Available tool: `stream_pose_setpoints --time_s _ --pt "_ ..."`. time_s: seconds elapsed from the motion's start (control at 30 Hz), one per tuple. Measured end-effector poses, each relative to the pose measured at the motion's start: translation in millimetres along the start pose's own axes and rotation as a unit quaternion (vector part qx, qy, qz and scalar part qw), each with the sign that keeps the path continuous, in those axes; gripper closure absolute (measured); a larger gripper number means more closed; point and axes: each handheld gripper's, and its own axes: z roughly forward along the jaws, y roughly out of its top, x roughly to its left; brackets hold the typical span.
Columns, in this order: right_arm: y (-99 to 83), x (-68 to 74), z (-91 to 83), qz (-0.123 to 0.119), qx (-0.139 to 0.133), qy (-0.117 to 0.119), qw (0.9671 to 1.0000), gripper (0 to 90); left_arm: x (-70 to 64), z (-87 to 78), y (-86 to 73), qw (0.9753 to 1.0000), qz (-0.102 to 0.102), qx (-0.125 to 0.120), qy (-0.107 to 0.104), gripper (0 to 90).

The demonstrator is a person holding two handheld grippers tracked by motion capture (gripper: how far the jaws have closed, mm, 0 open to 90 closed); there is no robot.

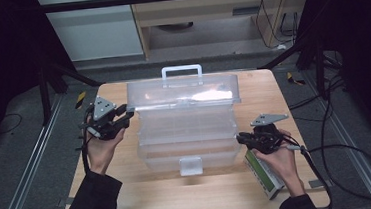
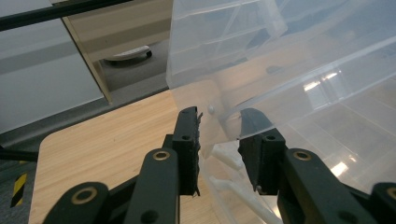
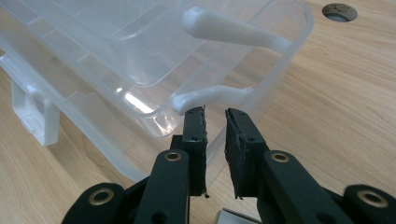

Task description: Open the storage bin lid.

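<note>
Black jaws of the left gripper (image 2: 219, 135) stand apart astride the raised lid's corner on the clear plastic organiser box (image 1: 188, 129), while the right gripper (image 3: 215, 122), narrowly parted, grasps nothing beside its right end.

My right hand (image 1: 283, 159) hides much of the green-and-white box (image 1: 262, 174); its label is too small to read.

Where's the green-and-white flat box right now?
In the high view, the green-and-white flat box lies at the wooden table's near right corner, under the person's right hand, just right of the clear plastic tiered toolbox.
</note>
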Motion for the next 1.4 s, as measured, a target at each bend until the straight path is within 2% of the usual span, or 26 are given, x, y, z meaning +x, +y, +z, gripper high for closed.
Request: stream_pose_setpoints --time_s 0.47,0.77,1.0,1.17,1.4 --pt "0.0 0.1 -0.1 -0.004 0.001 -0.001 1.0000 78.6 4.9 7.0 12.5 0.9999 0.003 -0.004 0.010 67.5" --pt "0.1 0.2 0.1 -0.006 -0.001 0.000 1.0000 78.3 7.9 11.9 21.6 0.9998 0.013 -0.001 0.016 68.6" --pt "0.3 0.0 0.1 -0.003 0.000 -0.004 1.0000 75.3 10.9 17.2 26.6 0.9999 0.008 -0.003 0.010 70.3" --pt "0.8 0.0 -0.3 0.001 0.001 -0.013 0.9999 70.9 10.3 20.1 31.1 0.9998 0.015 -0.003 0.017 73.2" --pt "0.9 -1.0 -0.6 0.009 0.004 -0.009 0.9999 71.6 11.5 23.3 34.6 0.9996 0.018 -0.003 0.022 75.7"
